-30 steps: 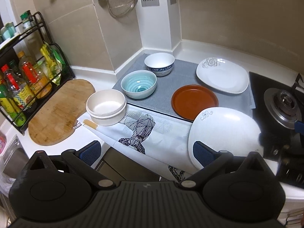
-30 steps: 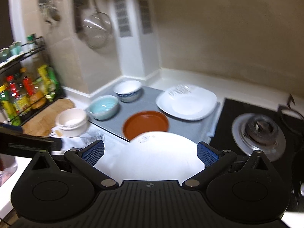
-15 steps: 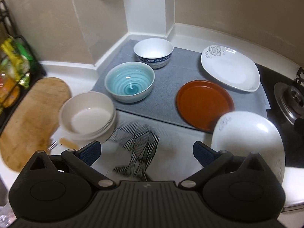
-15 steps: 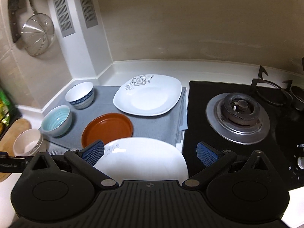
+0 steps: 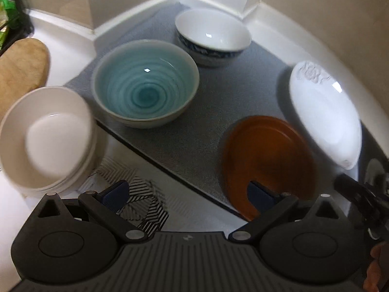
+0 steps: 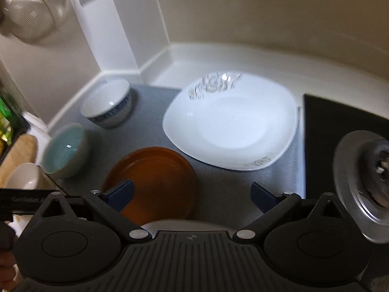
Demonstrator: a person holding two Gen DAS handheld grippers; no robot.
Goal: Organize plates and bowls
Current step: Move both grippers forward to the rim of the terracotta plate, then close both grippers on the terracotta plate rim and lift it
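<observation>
No writing is legible in either view; the black bar at the lower left of the right wrist view carries lettering too blurred to read. Both tongs point steeply down over the bench. The left tongs point(image 5: 187, 192) stand spread with nothing between them, above the grey mat point(image 5: 218, 102) edge, between the cream bowl stack point(image 5: 46, 133) and brown plate point(image 5: 267, 160). The right tongs point(image 6: 192, 194) are spread too, having just narrowed slightly, empty over the brown plate point(image 6: 158, 175), near the white square plate point(image 6: 231, 124).

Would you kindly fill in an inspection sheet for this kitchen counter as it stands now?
Surface: white counter, grey mat on it.
Job's things: teal bowl, blue-patterned bowl, cream bowls, brown plate, white square plate; all resting apart.
Clutter: cutting board, patterned cloth.
Grippers: left gripper open, empty; right gripper open, jaws just narrowing slightly, nothing gripped.
Cables: nothing seen.
Surroundings: stove burner, hanging strainer.
</observation>
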